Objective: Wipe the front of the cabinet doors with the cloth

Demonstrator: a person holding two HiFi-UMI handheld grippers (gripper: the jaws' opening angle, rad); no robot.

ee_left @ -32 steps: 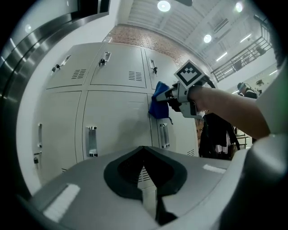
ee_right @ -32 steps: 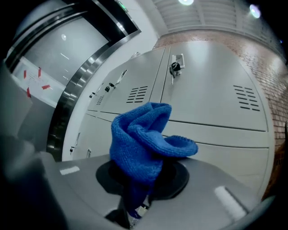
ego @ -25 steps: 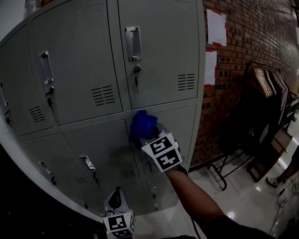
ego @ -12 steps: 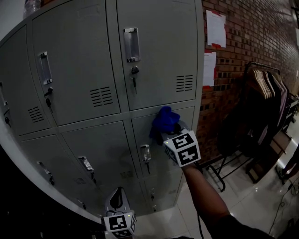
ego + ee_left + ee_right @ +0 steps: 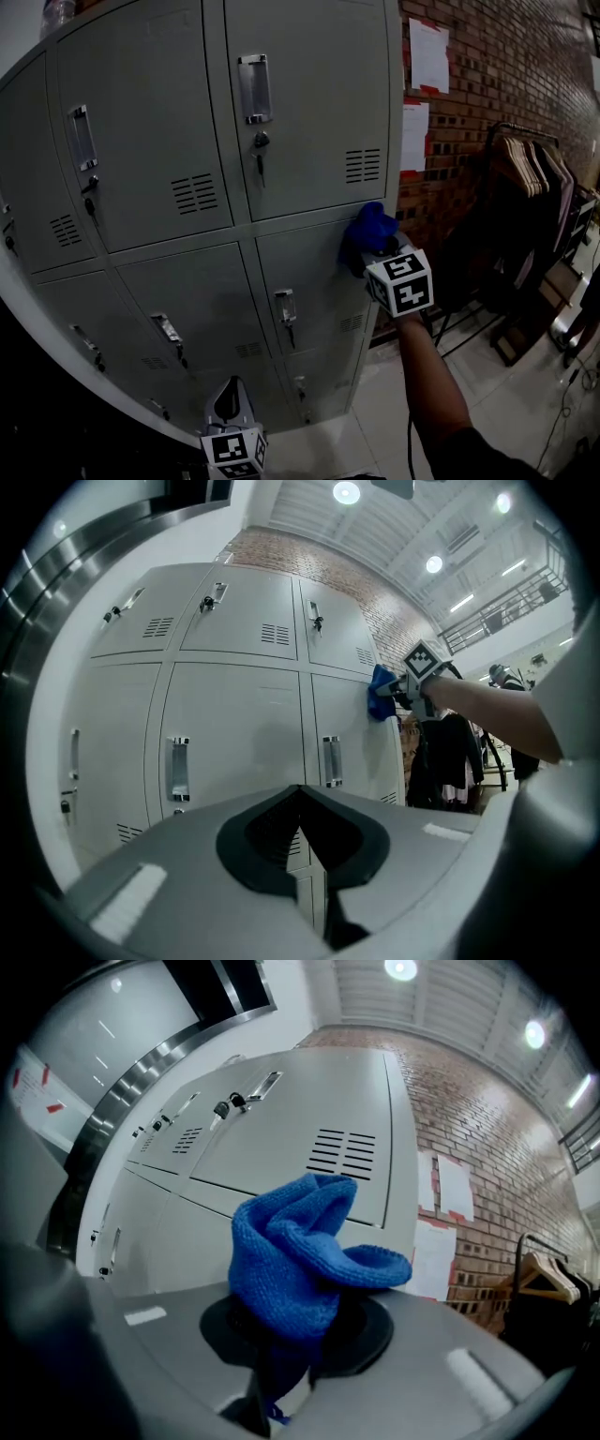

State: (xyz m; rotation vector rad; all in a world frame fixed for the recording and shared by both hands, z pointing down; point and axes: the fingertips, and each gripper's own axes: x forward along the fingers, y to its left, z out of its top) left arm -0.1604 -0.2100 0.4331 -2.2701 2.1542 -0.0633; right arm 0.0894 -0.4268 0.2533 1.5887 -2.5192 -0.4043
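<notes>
A bunched blue cloth (image 5: 367,234) sits in my right gripper (image 5: 380,251), which is shut on it. The cloth presses against the grey cabinet doors (image 5: 309,103) at the right edge, where an upper door meets a lower one. In the right gripper view the blue cloth (image 5: 300,1255) fills the space between the jaws, with the cabinet doors (image 5: 309,1129) behind it. My left gripper (image 5: 230,412) hangs low near the bottom of the head view, away from the doors. Its jaws stand together with nothing between them in the left gripper view, where the left gripper (image 5: 309,841) faces the lockers.
A brick wall (image 5: 497,75) with paper sheets (image 5: 428,54) stands right of the cabinet. A clothes rack (image 5: 525,187) with dark garments lies further right on the tiled floor (image 5: 487,394). Door handles (image 5: 251,89) and keys stick out from the doors.
My right gripper has slid the blue cloth to the right along the seam between upper and lower doors, reaching the cabinet's right edge. The left gripper has stayed low.
</notes>
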